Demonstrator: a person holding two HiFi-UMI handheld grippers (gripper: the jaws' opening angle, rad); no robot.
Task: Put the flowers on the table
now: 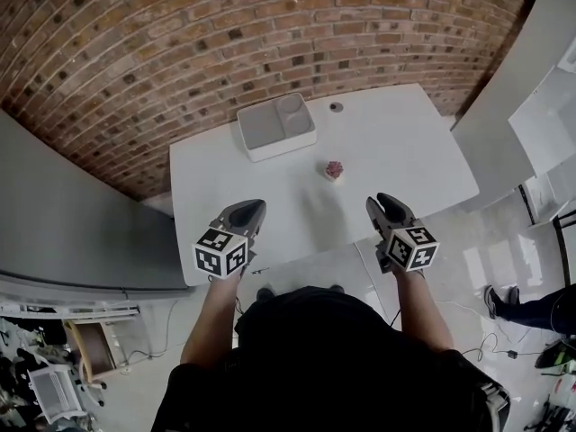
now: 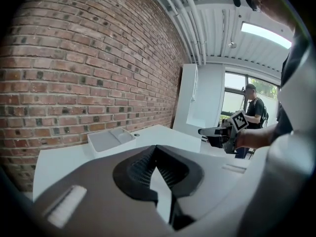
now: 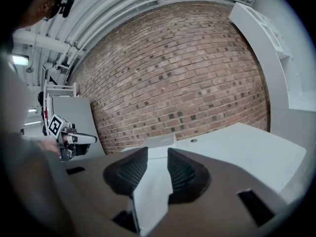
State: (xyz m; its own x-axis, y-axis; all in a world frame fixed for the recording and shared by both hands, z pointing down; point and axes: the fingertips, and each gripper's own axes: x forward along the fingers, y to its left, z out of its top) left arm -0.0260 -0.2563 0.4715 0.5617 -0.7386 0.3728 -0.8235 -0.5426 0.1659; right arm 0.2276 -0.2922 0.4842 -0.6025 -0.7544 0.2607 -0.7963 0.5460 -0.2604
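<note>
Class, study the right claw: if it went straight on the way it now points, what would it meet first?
Probably the white tray, dead ahead of the right claw; nothing nearer shows in its line, though it might pass over it.

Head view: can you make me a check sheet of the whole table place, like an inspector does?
Surface: white table, bare apart from the items below.
Job's things: one small pink flower sits on the table near the middle, apart from the tray.
Clutter: white compartment tray at the far edge, looks empty; small round hole in the tabletop.
Grippers: left gripper tips together, holding nothing; right gripper jaws apart, nothing between them. Both hover over the near edge.
Cables: thin cables on the floor at the right.
Surroundings: brick wall behind the table; another person's legs at the right edge.
</note>
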